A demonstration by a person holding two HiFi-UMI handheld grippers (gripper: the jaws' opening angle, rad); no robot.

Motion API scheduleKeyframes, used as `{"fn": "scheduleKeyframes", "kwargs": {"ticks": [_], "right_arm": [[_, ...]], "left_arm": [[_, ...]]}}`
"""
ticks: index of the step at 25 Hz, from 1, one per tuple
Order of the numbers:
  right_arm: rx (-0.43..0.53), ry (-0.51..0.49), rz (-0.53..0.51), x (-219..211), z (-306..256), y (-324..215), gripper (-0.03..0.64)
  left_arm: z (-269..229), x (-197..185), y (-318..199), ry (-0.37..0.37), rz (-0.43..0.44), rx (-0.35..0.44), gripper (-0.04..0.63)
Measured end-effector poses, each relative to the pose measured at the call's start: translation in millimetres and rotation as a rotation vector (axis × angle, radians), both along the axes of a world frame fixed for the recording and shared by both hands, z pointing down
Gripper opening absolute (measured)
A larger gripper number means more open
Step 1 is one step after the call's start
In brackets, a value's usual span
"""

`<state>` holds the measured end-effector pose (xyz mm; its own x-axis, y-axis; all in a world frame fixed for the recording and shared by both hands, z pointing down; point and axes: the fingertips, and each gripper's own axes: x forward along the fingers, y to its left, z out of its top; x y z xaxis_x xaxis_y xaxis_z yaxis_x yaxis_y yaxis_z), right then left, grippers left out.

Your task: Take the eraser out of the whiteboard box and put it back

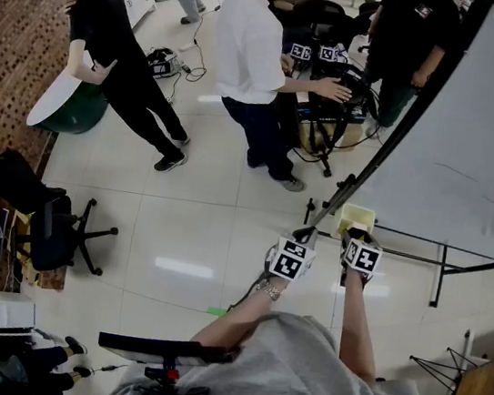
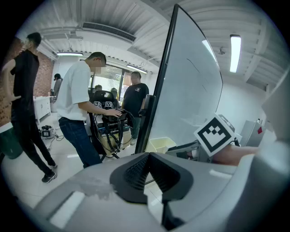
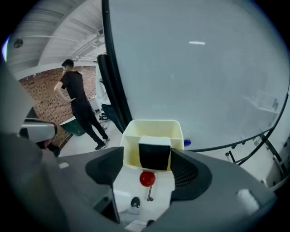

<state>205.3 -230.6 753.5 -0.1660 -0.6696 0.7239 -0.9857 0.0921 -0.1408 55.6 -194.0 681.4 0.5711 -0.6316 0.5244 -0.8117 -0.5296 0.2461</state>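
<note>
Right tool (image 3: 147, 158) (jaws apart) faces eraser (image 3: 155, 152) in box (image 3: 152, 128).

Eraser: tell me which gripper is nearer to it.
Right. The right gripper has open jaws either side of the eraser in the box; the left gripper, shut, is short of the box.

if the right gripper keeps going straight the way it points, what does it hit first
Most likely the eraser, standing in the box dead ahead, in line with the gap between the open jaws. A red ball sits lower and nearer, but depth is unclear.
</note>
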Motion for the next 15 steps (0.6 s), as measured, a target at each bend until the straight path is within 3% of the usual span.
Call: {"fn": "scheduleKeyframes", "kwargs": {"ticks": [6,13,15], "right_arm": [[0.001,0.105,0.07,-8,-1,-17,0.328],[-0.074,0.076,0.087,-3,24,-29,0.327],[-0.078,0.078,0.078,-1,25,-33,0.278]], "left_arm": [[12,-25,-34,0.005,0.029,-0.033,0.006],[11,-11,-60,0.013,0.07,-0.035,0.006],[7,-9,-69,0.018,0.065,-0.026,0.005]]}}
